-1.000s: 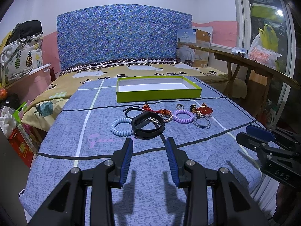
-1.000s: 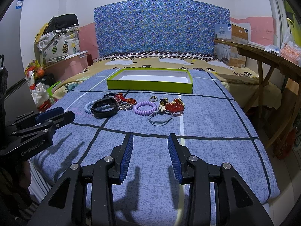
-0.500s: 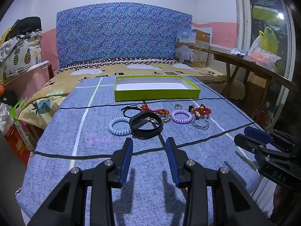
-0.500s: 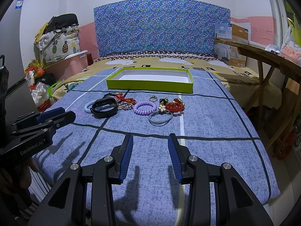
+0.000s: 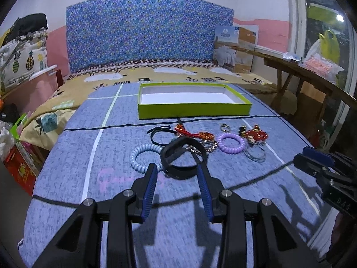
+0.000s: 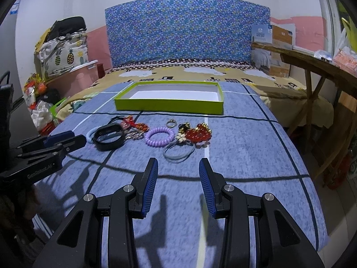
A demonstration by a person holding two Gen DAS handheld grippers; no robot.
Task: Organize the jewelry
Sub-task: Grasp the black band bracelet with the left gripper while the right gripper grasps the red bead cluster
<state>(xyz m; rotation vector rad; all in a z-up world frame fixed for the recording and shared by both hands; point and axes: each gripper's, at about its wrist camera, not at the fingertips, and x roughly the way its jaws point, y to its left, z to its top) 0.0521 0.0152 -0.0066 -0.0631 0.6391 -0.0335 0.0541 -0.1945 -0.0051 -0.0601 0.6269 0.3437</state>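
While the black wristband (image 5: 181, 159) lies just ahead of your left gripper (image 5: 177, 173), jaws apart and empty, your right gripper (image 6: 178, 167) gapes behind the grey hair ties (image 6: 178, 153); the green tray (image 5: 194, 109) sits beyond.

Both wrist views low over bed, facing headboard (image 5: 147, 31), sharing green tray (image 6: 167, 107), jewelry.

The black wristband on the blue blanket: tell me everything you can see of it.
The black wristband is a wide, matte band, rubber or silicone by its look, closed into a loop and lying partly on edge on the blue blanket. It sits beside the pale blue spiral hair tie, seemingly touching it, and overlaps a metal clasp. The open left gripper frames it without touching it.
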